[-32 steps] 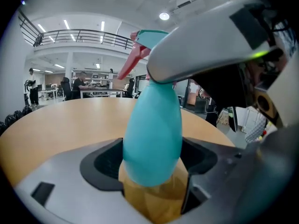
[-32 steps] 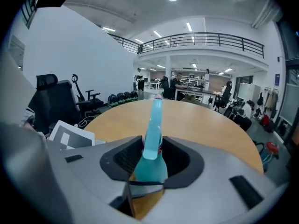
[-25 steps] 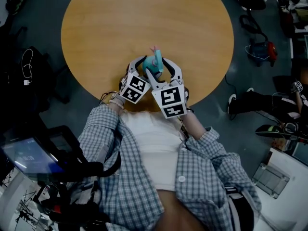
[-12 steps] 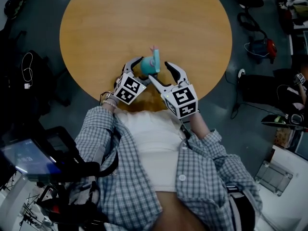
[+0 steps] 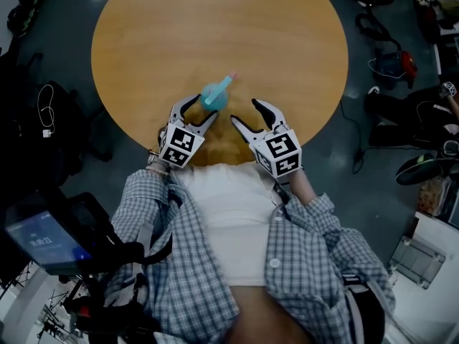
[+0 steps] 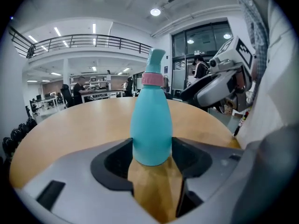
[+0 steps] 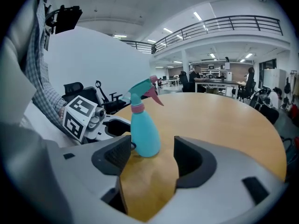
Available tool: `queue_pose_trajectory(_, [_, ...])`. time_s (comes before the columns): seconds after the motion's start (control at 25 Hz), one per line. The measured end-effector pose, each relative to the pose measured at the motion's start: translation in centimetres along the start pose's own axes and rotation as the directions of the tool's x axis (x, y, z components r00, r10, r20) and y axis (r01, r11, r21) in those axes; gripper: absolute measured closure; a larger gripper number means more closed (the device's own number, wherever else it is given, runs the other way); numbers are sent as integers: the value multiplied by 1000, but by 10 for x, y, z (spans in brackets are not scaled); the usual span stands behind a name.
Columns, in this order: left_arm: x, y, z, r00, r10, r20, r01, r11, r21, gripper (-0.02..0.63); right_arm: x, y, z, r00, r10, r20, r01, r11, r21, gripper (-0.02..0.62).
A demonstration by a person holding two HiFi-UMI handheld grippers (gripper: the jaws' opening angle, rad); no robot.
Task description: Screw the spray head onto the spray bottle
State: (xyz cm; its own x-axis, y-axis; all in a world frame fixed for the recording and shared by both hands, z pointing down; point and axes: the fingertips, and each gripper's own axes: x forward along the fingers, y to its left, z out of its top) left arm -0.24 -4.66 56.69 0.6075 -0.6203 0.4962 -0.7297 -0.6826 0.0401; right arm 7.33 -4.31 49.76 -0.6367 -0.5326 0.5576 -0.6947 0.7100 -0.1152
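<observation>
Since its spray head point(image 5: 225, 82) looks screwed on, the spray bottle point(image 5: 212, 97) stands unheld.
Left gripper point(image 5: 198, 111), at its 7 o'clock: empty jaws spread, just narrowing. Right gripper point(image 5: 246, 115), 4 o'clock: empty jaws just opened wide.

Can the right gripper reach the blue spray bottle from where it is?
Probably yes. The right gripper has its jaws, just opened, standing apart and empty. They point toward the spray bottle, which stands just ahead, and only bare table lies between them.
</observation>
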Motion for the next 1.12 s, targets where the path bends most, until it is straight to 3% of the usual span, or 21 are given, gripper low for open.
queue_pose_trajectory(0.36, [-18,6,-9,1000,13,-24,-14,999,-41,331,10,-3,-15,1000,22,-15,-22,1000,11,316])
queue_pose_trajectory(0.76, [-28,11,-31,995,-11,-99,14,999,29,333,13,2,-18,998,59,-20,-59,998,14,314])
queue_pose_trajectory(0.8, [-32,15,-34,995,4,-103,-1,1000,24,347,14,2,-19,998,63,-23,-62,998,12,314])
queue_pose_trajectory(0.96, [-50,31,-30,992,94,-82,-97,995,-28,524,15,4,-20,997,69,-25,-69,998,1,314])
queue_pose_trajectory(1.12, [-60,38,-23,989,136,-49,-139,988,-61,600,12,4,-17,997,83,-4,-83,996,-10,316])
